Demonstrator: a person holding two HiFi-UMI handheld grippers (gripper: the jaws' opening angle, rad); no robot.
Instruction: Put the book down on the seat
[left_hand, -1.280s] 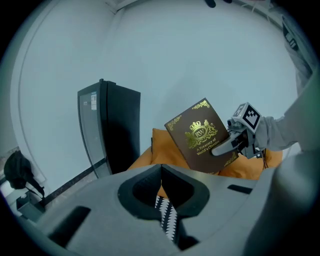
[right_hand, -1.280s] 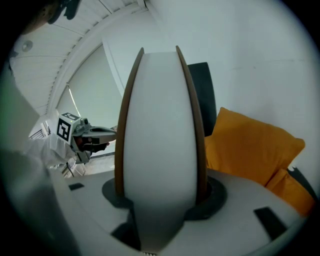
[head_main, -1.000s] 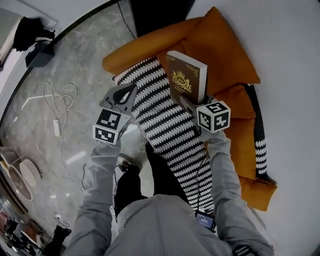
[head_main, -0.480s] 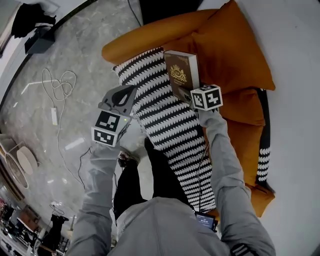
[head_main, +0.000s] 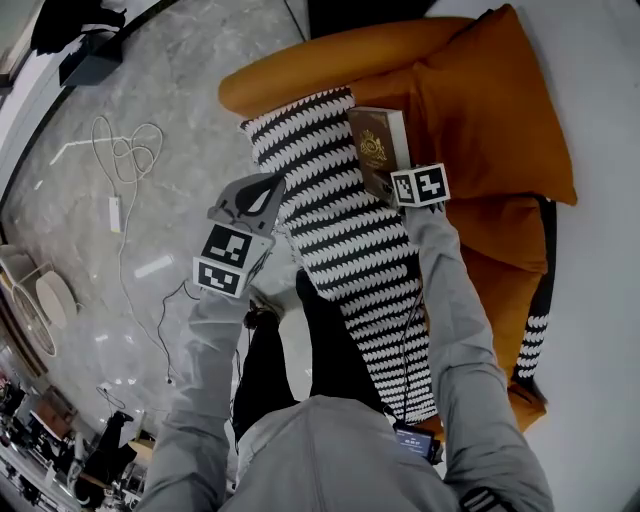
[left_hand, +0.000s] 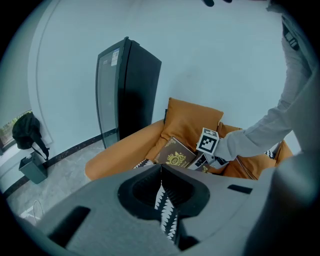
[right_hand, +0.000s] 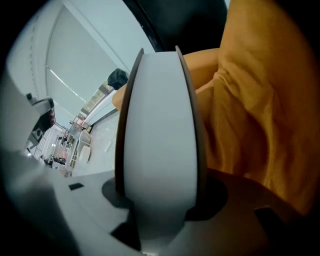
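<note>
Brown book (head_main: 373, 150) in right gripper (head_main: 388, 188), above orange seat (head_main: 492, 226)

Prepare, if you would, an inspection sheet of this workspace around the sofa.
Surface: orange sofa draped with a black-and-white patterned throw.
Job's things: brown book with a gold emblem, tilted over the throw by the back cushion; whether it touches the seat cannot be told.
Clutter: black bag on the floor by the wall.
Grippers: right gripper shut on the book; left gripper shut, empty, near the throw's edge.
Cables: white cable looped on the floor.
Surroundings: grey marble floor; black glass-fronted cabinet beside the sofa.
</note>
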